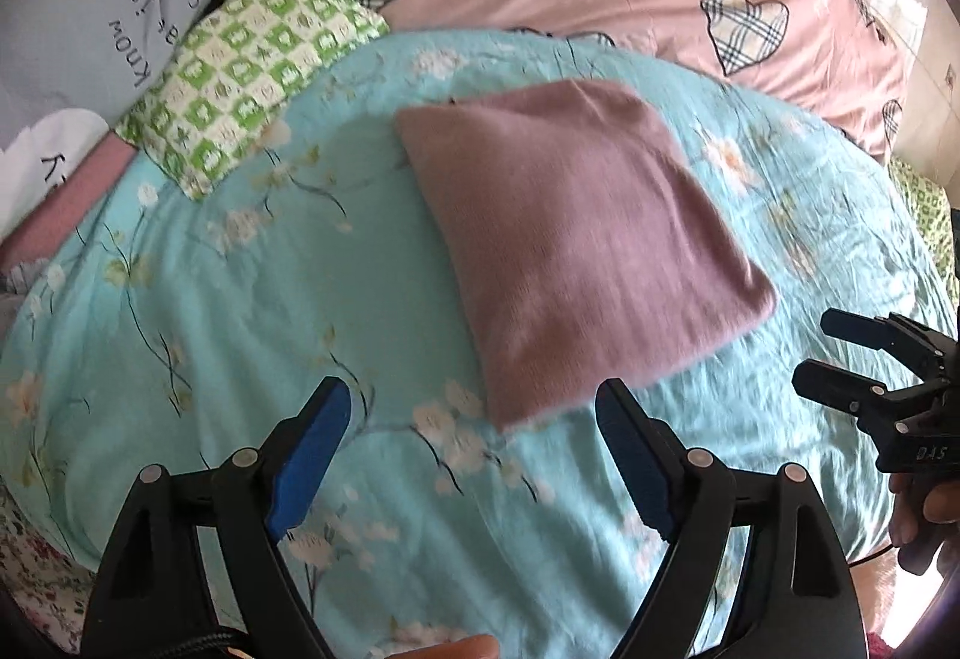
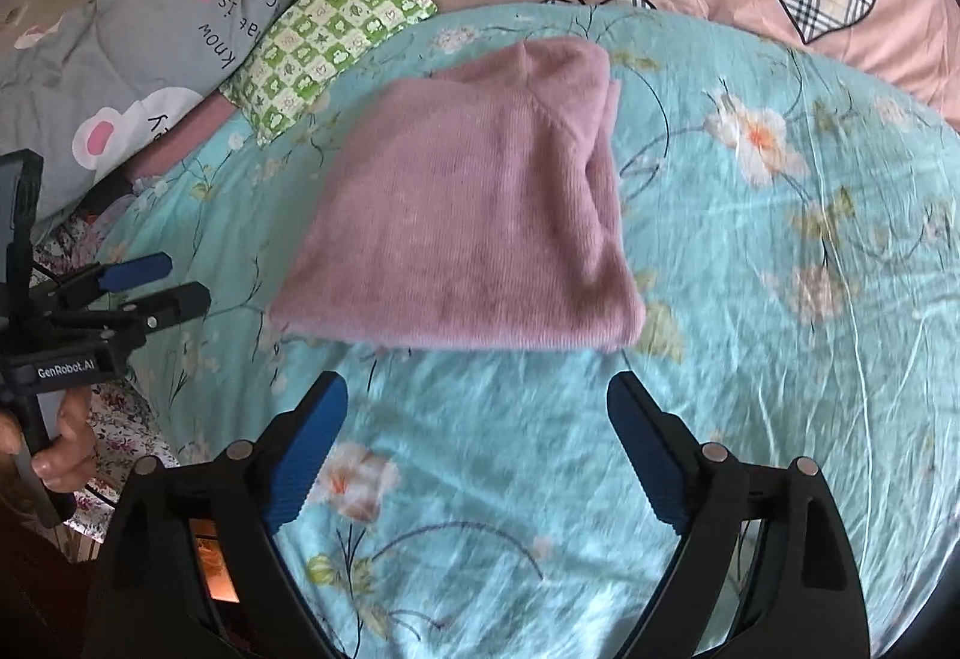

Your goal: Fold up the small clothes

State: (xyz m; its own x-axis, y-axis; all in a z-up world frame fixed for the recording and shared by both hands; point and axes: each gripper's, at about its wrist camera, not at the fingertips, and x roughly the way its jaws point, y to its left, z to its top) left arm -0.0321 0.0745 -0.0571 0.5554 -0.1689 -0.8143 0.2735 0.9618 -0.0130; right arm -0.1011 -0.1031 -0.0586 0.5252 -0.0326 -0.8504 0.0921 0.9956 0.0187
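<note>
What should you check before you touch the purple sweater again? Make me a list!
1. Left gripper open and holding nothing: ok.
2. Right gripper open and holding nothing: ok.
3. Purple sweater lies folded flat on the blue flowered bedspread: ok.
4. Both grippers apart from the sweater, not snagging it: ok.
5. Green checked pillow sits clear of the sweater: ok.
6. Layers underneath are neat: cannot tell, they are hidden.
</note>
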